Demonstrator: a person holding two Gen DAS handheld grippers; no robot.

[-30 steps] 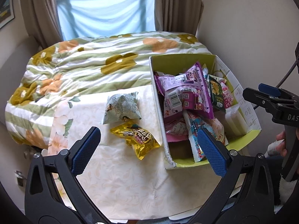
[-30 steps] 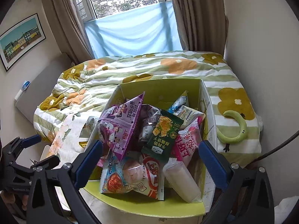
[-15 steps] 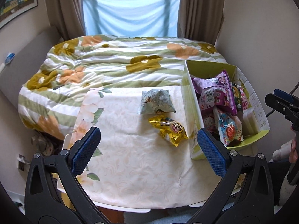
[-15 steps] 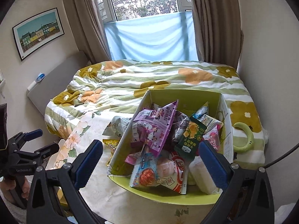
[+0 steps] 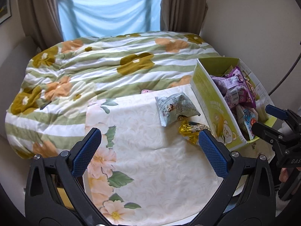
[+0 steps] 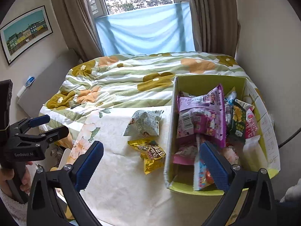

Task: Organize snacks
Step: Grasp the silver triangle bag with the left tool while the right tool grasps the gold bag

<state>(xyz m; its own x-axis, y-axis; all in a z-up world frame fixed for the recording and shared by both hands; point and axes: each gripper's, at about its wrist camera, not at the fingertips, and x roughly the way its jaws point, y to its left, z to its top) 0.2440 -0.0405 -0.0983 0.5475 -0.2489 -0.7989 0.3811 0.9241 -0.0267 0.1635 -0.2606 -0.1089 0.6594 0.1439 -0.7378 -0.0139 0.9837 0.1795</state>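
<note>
Floral tablecloth (image 6: 120, 171) beside bed (image 6: 131, 79) — snack box (image 6: 170, 131) at edge; both grippers' fingers apart, empty.

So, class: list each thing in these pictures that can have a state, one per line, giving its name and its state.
left gripper: open, holding nothing.
right gripper: open, holding nothing.
green box: open-topped, crammed with snack packets.
grey-blue packet: sealed, puffy, lying on the tablecloth outside the box.
gold packet: sealed, lying flat beside the box.
purple packet: propped upright in the box.
curtains: drawn apart.
</note>
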